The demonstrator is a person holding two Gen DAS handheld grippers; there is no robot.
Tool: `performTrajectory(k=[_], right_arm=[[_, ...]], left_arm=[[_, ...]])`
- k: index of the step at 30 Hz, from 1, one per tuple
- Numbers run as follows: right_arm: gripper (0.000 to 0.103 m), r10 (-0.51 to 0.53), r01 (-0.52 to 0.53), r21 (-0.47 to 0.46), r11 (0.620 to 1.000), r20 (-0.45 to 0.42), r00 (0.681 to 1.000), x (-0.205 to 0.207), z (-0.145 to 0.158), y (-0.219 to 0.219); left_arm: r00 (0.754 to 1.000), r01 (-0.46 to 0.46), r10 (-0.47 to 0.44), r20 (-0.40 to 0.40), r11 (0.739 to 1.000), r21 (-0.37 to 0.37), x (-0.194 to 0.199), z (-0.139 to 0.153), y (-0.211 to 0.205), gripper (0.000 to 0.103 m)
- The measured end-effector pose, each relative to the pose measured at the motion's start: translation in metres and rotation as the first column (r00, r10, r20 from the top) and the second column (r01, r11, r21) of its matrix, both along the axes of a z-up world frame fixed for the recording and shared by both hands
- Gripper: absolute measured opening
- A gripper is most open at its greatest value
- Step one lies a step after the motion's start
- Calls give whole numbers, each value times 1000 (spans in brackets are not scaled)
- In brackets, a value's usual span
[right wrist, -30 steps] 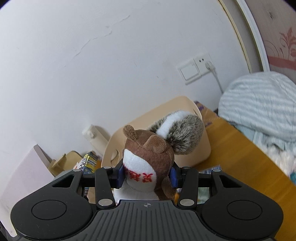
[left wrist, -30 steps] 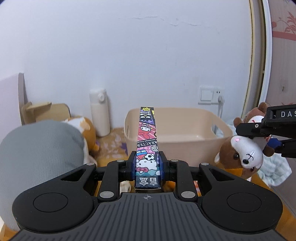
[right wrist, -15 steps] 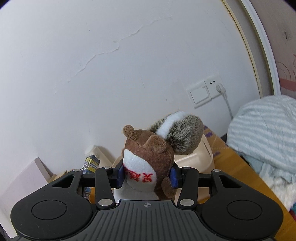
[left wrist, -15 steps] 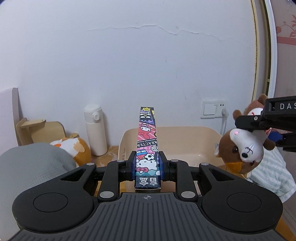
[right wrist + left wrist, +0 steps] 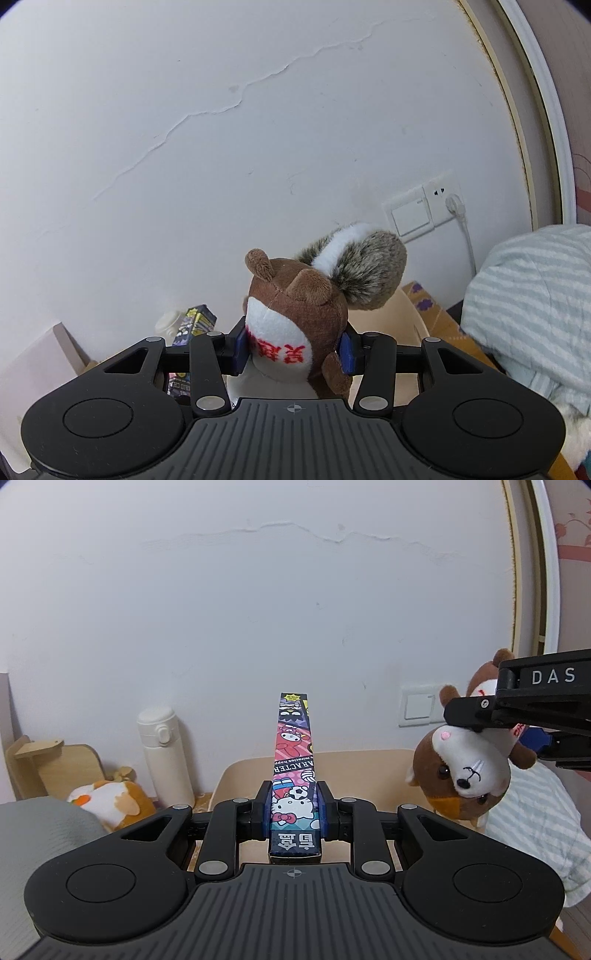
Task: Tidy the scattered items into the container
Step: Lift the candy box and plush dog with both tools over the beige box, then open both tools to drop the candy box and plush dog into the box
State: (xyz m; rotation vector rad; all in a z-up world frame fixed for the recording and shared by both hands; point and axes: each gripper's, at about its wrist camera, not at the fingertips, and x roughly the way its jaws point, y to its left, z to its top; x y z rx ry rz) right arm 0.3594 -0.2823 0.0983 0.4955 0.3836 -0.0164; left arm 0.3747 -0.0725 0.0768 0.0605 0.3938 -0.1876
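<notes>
The left gripper [image 5: 294,810] pinches a long cartoon-printed box [image 5: 294,760] pointing over the beige tub [image 5: 369,762]; the right gripper [image 5: 295,349] squeezes a brown squirrel toy [image 5: 295,310] near that tub.

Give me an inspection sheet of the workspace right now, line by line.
Surface: wooden top, mostly hidden.
Job's things: beige bin by the wall; cartoon box and squirrel plush held up in front of it.
Clutter: orange plush, white bottle, grey cushion, striped cloth.
Grippers: left gripper shut on the box; right gripper shut on the squirrel.
Cables: white cord plugged into the wall socket.
Surroundings: white cracked wall, wooden stand at left.
</notes>
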Motion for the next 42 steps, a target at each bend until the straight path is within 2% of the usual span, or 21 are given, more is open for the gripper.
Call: performTrajectory(k=[7, 12, 19, 26, 31, 36, 38, 39, 41, 42], right_arm=[[44, -35, 35, 1, 999, 28, 999, 27, 1, -10], [44, -35, 36, -32, 999, 18, 999, 45, 4, -11], [44, 6, -12, -59, 998, -98, 995, 69, -23, -5], [44, 20, -41, -93, 995, -208, 978, 86, -58, 3], [44, 30, -62, -109, 992, -276, 961, 98, -73, 2], [45, 40, -83, -121, 989, -321, 946, 102, -83, 5], [49, 44, -89, -121, 989, -329, 943, 101, -84, 6], [58, 43, -88, -124, 988, -326, 945, 100, -84, 5], [65, 47, -92, -131, 987, -315, 948, 97, -81, 4], [69, 49, -94, -134, 987, -308, 950, 94, -79, 4]], left_arm=[[999, -26, 24, -47, 999, -28, 19, -4, 5, 23], [998, -33, 33, -59, 999, -7, 33, -10, 0, 23], [992, -12, 16, -124, 999, 37, 55, -30, -14, 23], [978, 25, -3, -210, 995, 98, 68, -52, -24, 23], [971, 37, -7, -240, 992, 120, 72, -63, -27, 23], [972, 45, -11, -237, 989, 140, 72, -65, -29, 24], [970, 51, -14, -244, 988, 147, 73, -67, -30, 32], [969, 55, -17, -247, 988, 147, 73, -68, -29, 35], [969, 62, -23, -248, 986, 152, 67, -68, -33, 50], [970, 63, -23, -242, 986, 158, 64, -68, -33, 53]])
